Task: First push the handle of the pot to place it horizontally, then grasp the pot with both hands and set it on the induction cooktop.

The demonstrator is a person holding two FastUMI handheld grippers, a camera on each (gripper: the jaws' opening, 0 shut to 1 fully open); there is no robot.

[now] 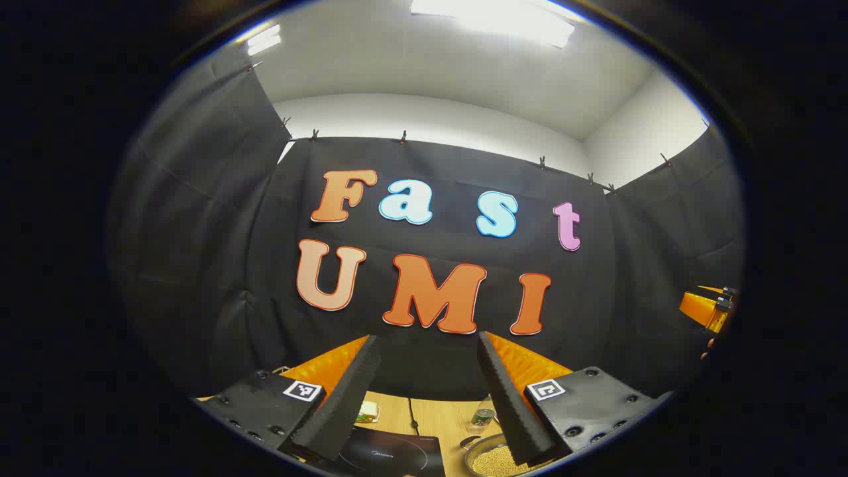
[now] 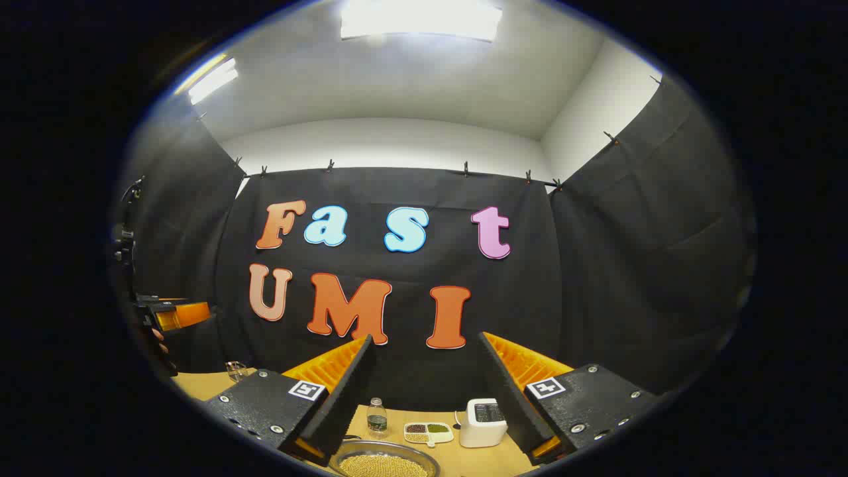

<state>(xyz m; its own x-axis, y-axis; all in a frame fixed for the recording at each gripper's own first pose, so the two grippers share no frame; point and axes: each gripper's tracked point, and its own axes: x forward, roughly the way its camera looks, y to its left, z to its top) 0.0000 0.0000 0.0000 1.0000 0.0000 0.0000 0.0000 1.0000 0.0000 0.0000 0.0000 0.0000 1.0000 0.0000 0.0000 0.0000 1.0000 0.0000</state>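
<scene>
In the left gripper view my left gripper [image 1: 427,338] is open and held high above the table, with nothing between its fingers. Far below it lie the black induction cooktop [image 1: 391,456] and, to its right, the metal pot [image 1: 490,458] full of yellow grains, partly hidden by one finger. The right gripper [image 1: 712,308] shows at the far right edge. In the right gripper view my right gripper [image 2: 424,339] is also open and raised, empty, with the pot [image 2: 384,465] below between its fingers. The left gripper [image 2: 169,315] hangs at the left edge.
On the wooden table [image 2: 464,457] stand a small bottle [image 2: 376,416], a divided dish of grains [image 2: 428,432], a white appliance [image 2: 481,422] and a glass [image 2: 235,370]. Near the cooktop lies a small plate of food [image 1: 366,412]. Black cloth walls surround the table.
</scene>
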